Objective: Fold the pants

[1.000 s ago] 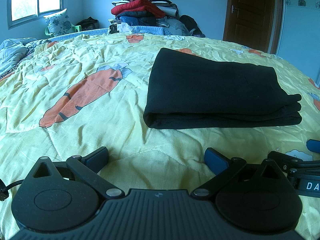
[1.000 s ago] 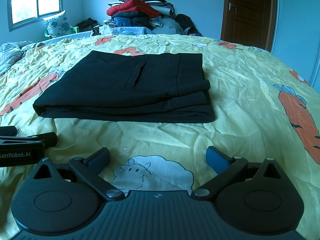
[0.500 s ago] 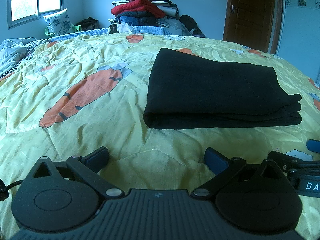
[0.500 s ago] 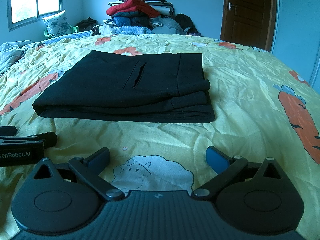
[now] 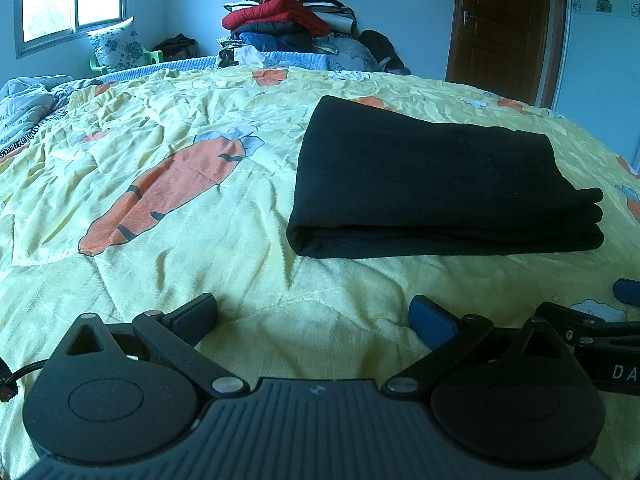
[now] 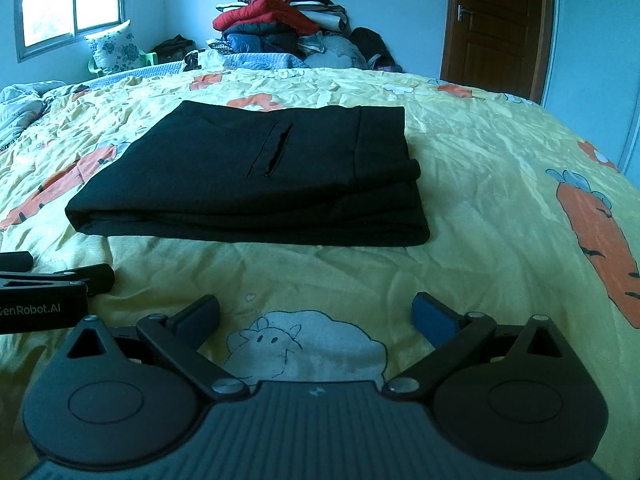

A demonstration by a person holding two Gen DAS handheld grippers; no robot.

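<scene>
The black pants (image 5: pixel 432 184) lie folded into a flat layered rectangle on the yellow carrot-print bedspread (image 5: pixel 168 240). In the right wrist view the pants (image 6: pixel 256 184) show a slit pocket on top. My left gripper (image 5: pixel 314 316) is open and empty, resting low on the bed in front of the pants' left corner. My right gripper (image 6: pixel 316 314) is open and empty, in front of the pants' right half, above a sheep print. Each gripper shows at the edge of the other's view: the right gripper (image 5: pixel 624 294) and the left gripper (image 6: pixel 60 276).
A tall pile of clothes (image 5: pixel 288 28) stands at the far end of the bed. A flowered pillow (image 5: pixel 114 44) sits under the window at the far left. A brown door (image 5: pixel 504 24) is at the back right. A rumpled grey quilt (image 5: pixel 24 108) lies at the left edge.
</scene>
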